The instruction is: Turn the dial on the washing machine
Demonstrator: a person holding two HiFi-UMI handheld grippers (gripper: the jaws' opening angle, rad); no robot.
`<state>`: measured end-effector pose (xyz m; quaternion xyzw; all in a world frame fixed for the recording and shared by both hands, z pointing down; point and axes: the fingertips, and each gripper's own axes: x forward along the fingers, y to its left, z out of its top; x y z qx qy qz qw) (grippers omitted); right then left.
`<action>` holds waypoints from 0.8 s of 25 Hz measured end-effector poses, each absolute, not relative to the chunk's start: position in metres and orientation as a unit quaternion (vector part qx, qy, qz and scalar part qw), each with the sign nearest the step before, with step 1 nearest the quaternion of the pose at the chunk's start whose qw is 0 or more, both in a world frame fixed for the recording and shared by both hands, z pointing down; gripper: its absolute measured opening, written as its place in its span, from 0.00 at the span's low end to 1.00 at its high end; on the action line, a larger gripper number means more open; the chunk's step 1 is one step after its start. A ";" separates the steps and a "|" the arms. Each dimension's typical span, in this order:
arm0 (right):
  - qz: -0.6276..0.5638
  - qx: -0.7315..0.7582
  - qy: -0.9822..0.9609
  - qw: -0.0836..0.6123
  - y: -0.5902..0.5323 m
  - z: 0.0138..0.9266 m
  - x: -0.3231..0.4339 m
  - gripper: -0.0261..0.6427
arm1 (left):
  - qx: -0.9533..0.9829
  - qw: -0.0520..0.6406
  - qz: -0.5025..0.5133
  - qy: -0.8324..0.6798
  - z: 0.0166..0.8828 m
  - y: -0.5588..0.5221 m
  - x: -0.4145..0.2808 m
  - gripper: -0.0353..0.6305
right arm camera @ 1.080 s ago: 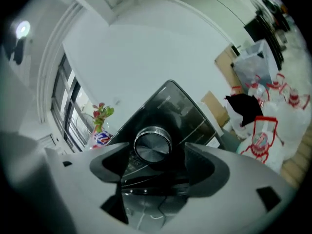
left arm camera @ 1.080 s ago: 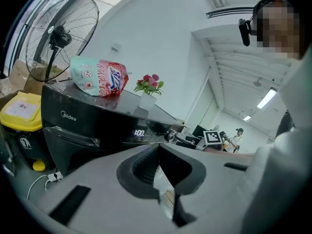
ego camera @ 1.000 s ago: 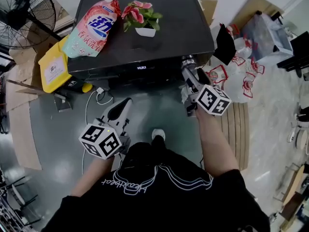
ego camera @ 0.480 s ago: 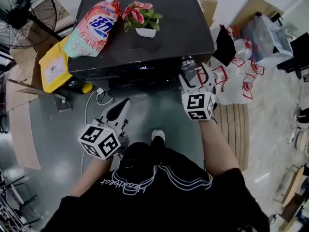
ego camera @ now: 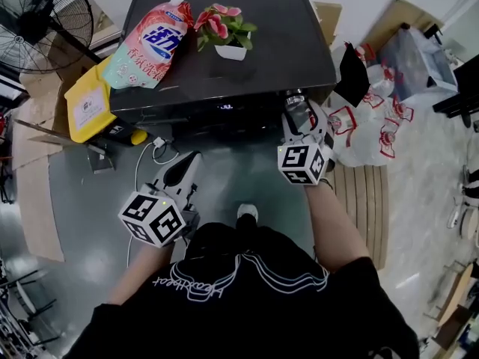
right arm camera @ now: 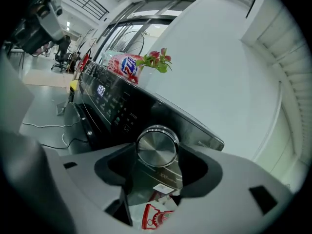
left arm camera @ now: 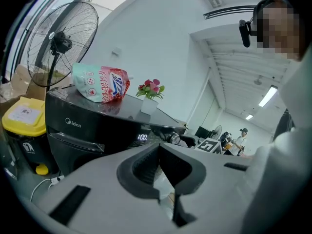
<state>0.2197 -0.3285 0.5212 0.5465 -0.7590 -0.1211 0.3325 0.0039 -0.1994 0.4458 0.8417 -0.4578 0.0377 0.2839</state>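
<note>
- Grey workshop floor [ego camera: 247, 178], clutter round the edges: big fan [ego camera: 41, 17] far left, yellow bin [ego camera: 90, 103] by the machine's left side, white printed bags [ego camera: 374, 126] on its right.
- Black washing machine [ego camera: 247, 21] in the middle, front panel facing the person; display [ego camera: 224, 106] lit mid-panel.
- On its top: pink/teal detergent pouch [ego camera: 150, 42] lying flat at the left edge, small white flower pot [ego camera: 230, 51] w/ pink blooms just beside it, nearer the centre.
- Dial [right arm camera: 157, 146], shiny metal, round, at the right end of the front panel, near the top's front-right corner.
- Right gripper [ego camera: 299, 114] up at the panel, pointed straight at the dial. Jaws closing w/ the dial between them; gaps show on both sides, pads don't look to be touching.
- Left gripper [ego camera: 183, 169] held low over the floor, well apart from the machine's front. Jaws together, nothing between them [left arm camera: 158, 167].
</note>
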 end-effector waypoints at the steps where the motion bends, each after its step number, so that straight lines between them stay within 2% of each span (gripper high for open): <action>1: -0.124 0.547 -0.758 0.334 -0.329 0.521 0.220 0.43 | 0.842 0.283 0.038 -0.458 0.446 -0.200 0.003 0.06; 16: -0.082 0.547 -0.774 0.307 -0.329 0.520 0.221 0.45 | 0.843 0.282 0.044 -0.455 0.446 -0.204 0.005 0.06; 20: -0.029 0.551 -0.791 0.265 -0.330 0.521 0.221 0.45 | 0.843 0.286 0.045 -0.454 0.447 -0.206 0.005 0.06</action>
